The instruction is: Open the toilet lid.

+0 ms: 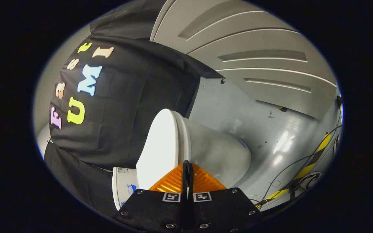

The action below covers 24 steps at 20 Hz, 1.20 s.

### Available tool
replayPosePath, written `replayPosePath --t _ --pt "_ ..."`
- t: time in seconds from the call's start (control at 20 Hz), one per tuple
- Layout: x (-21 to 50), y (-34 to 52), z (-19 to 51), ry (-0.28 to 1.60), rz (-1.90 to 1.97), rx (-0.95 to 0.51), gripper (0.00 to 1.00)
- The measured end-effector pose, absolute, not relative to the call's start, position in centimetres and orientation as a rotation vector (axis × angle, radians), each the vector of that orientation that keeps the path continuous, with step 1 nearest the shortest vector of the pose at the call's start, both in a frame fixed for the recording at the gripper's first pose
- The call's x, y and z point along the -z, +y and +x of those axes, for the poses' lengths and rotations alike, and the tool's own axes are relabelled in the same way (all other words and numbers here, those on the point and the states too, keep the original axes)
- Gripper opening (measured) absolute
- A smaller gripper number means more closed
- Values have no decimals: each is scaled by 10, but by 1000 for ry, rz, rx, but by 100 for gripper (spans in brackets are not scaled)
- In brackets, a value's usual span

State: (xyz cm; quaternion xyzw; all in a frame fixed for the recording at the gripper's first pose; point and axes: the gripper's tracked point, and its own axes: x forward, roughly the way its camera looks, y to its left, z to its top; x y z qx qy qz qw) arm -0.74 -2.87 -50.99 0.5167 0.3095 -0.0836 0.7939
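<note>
The view is rolled to one side, so the white toilet lies sideways in it. Its lid (160,145) rests down on the bowl (219,152), with the lid's flat top facing the black cloth. My gripper (186,165) is shut, the two fingers pressed together with just a thin dark slit between them. The fingertips (173,181) sit right at the front rim, where the lid's edge meets the bowl. Nothing white shows inside the slit. The tank (125,186), with a small label, lies beyond the lid's far end.
A glossy grey floor (270,136) spreads past the bowl, with loose dark cables (290,168) and a yellow-and-black tape strip (316,158) on it. A ribbed grey wall panel (254,55) stands behind, and the black cloth wall (125,106) hangs beside the toilet.
</note>
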Motion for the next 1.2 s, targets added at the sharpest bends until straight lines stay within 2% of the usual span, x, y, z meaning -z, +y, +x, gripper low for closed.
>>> replayPosePath --t 0.8,1.2 --pt "410 -14 2 595 783 119 0" --pt "336 12 9 519 609 77 0"
